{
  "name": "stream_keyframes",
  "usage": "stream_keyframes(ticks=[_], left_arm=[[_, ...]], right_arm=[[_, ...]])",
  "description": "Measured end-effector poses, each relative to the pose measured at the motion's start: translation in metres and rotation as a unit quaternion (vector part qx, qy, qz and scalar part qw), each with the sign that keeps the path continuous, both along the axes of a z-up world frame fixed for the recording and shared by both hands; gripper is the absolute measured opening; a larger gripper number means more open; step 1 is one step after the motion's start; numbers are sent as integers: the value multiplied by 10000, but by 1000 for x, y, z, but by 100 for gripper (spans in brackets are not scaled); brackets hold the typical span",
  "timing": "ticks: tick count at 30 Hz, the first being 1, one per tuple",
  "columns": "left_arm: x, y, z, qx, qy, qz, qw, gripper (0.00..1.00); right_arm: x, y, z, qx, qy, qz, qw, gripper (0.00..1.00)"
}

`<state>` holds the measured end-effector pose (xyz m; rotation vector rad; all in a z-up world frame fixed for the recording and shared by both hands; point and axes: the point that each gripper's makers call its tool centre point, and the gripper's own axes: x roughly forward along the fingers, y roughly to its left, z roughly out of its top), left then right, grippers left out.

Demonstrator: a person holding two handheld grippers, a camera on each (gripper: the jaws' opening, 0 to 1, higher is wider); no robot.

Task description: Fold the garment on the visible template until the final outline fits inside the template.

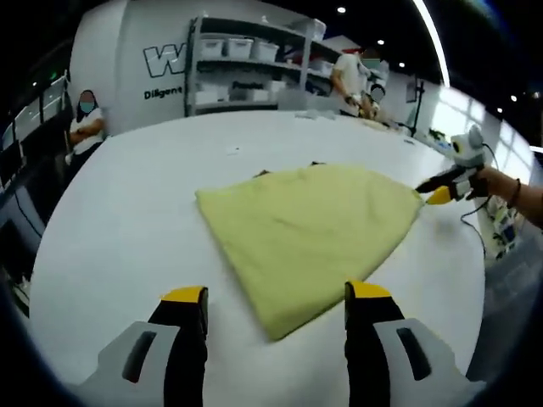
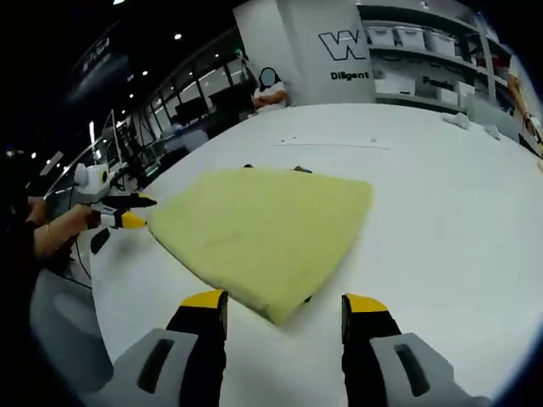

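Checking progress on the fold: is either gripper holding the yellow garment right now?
No. The left gripper and right gripper both hover open, clear of the yellow garment.

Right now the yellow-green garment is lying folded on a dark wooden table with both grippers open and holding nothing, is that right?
Not quite: the table is white, not dark wood, as the left gripper view shows. The rest holds: the yellow-green garment lies folded on it, and the left gripper and right gripper are both open and empty.

One garment, two grippers, one table

A single yellow-green garment (image 1: 310, 233) on one white table (image 1: 127, 220); left gripper (image 1: 276, 297), right gripper (image 2: 284, 303); two people behind, one shelving rack (image 1: 246, 64).
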<state>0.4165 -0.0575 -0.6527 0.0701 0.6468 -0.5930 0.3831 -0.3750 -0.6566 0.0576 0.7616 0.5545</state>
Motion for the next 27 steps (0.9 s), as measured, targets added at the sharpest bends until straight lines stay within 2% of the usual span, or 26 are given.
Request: stream_keyframes(ticks=[7, 11, 16, 19, 22, 25, 27], left_arm=[[-6, 0, -7, 8, 143, -108, 9998, 45], [-8, 2, -15, 36, 291, -107, 9995, 39], [-6, 2, -16, -12, 301, -121, 9995, 32], [-9, -2, -16, -4, 303, -188, 9994, 24], [-11, -4, -16, 34, 307, -220, 9993, 15], [-10, -5, -16, -36, 354, -166, 9992, 1], [-10, -6, -15, -43, 372, -154, 9992, 0]], right_arm=[[-8, 2, -7, -10, 63, 128, 9999, 25], [-8, 1, -7, -69, -12, 206, 9998, 13], [-8, 0, -7, -134, -64, 273, 9995, 0], [-6, -1, -7, -123, -75, 291, 9995, 0], [-8, -1, -8, -284, -106, 464, 9985, 0], [-9, -2, -9, -375, -100, 542, 9978, 0], [-9, -4, -8, -440, -130, 592, 9972, 0]])
